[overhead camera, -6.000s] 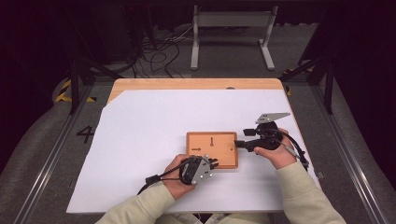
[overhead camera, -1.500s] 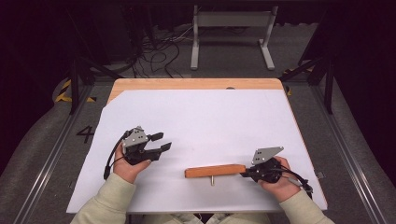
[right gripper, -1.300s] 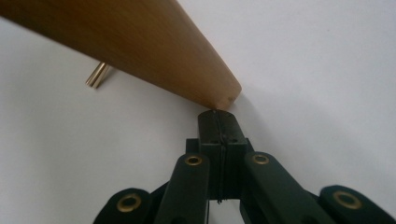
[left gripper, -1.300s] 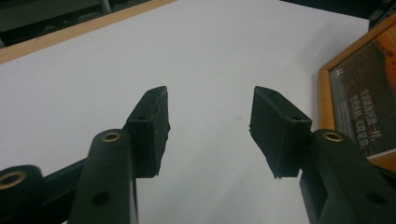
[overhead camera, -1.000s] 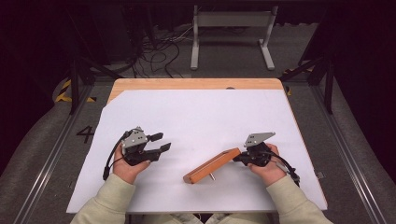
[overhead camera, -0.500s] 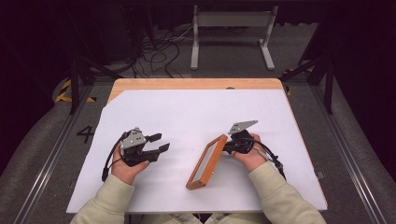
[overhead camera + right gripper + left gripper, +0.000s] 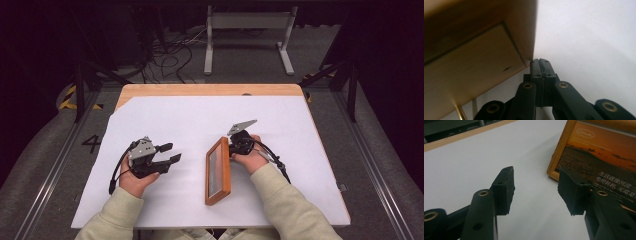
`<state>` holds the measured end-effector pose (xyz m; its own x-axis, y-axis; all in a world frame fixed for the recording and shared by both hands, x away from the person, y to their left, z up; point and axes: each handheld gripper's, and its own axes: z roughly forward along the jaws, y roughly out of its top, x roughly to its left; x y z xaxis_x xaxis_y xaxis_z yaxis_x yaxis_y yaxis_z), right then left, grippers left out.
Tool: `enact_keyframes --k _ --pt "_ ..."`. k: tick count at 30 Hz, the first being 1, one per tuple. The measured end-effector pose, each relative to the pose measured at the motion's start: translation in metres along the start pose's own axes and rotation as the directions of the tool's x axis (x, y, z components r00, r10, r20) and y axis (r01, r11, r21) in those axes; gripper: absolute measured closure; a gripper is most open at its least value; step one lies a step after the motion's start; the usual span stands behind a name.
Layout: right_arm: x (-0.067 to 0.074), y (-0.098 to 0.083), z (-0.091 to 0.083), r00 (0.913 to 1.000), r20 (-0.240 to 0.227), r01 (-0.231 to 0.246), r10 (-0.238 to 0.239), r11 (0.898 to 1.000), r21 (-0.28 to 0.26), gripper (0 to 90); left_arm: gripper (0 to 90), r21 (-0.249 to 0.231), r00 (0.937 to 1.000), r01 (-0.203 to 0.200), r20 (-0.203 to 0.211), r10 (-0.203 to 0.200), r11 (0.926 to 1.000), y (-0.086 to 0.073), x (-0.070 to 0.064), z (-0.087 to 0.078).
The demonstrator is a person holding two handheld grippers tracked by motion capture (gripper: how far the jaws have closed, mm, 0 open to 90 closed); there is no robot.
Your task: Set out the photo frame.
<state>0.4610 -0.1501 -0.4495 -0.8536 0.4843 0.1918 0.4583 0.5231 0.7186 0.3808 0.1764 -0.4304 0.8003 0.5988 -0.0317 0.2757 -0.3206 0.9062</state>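
Step in hand, judged from the layout: a wooden picture frame (image 7: 218,171) is being stood up and turned on the white table cover (image 7: 300,140). In the high view the frame is standing on one long edge just below the centre of the picture, running from upper right to lower left, its glazed face turned toward the left side.

The right gripper (image 7: 233,145) is sitting at the frame's upper end. In the right gripper view its jaws are pressed flat together at lower centre, with the tips at the frame's back corner (image 7: 524,58); whether they are touching the wood or merely beside it cannot be told, and nothing is lying between them. A brass stand peg (image 7: 461,111) is showing at lower left.

The left gripper (image 7: 169,153) is resting at centre left of the high view, well apart from the frame, its jaws standing apart with nothing between them (image 7: 535,192).

The next move probably calls for steadying the upright frame so that it is leaning on its stand, without the closed tips tipping it over.

The frame is light orange wood; its print (image 7: 604,165) is showing a dusk seascape with pale script.
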Motion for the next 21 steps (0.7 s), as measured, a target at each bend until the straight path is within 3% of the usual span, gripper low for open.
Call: enact_keyframes --k 6,9,12,17,19,21 --pt "-0.002 0.013 0.009 0.9996 -0.023 0.017 -0.017 1.000 -0.007 90.0 47.4 0.002 1.0000 0.007 0.000 -0.007 1.0000 -0.001 0.001 0.000" --pt "-0.001 0.013 0.007 0.9998 -0.002 0.018 -0.018 1.000 0.003 90.0 47.3 0.000 1.0000 0.008 -0.002 -0.008 1.0000 -0.001 0.001 -0.001" --pt "0.002 0.013 -0.007 0.9976 0.059 0.035 -0.036 0.999 0.023 90.0 47.3 0.001 0.9999 0.011 -0.004 -0.011 0.9999 -0.001 0.001 -0.001" --pt "0.010 0.012 -0.044 0.9920 0.126 0.010 -0.010 1.000 -0.002 81.6 46.9 0.002 0.9998 0.012 -0.018 -0.012 0.9999 -0.001 0.002 -0.004" --pt "0.012 0.011 -0.049 0.9907 0.136 0.006 -0.005 1.000 -0.007 79.2 46.9 0.003 0.9997 0.012 -0.022 -0.012 0.9999 -0.002 0.003 -0.005" --pt "0.020 0.011 -0.069 0.9905 0.136 -0.016 0.018 1.000 -0.011 65.7 46.2 0.000 0.9992 0.024 -0.032 -0.024 0.9997 -0.003 0.005 -0.007"
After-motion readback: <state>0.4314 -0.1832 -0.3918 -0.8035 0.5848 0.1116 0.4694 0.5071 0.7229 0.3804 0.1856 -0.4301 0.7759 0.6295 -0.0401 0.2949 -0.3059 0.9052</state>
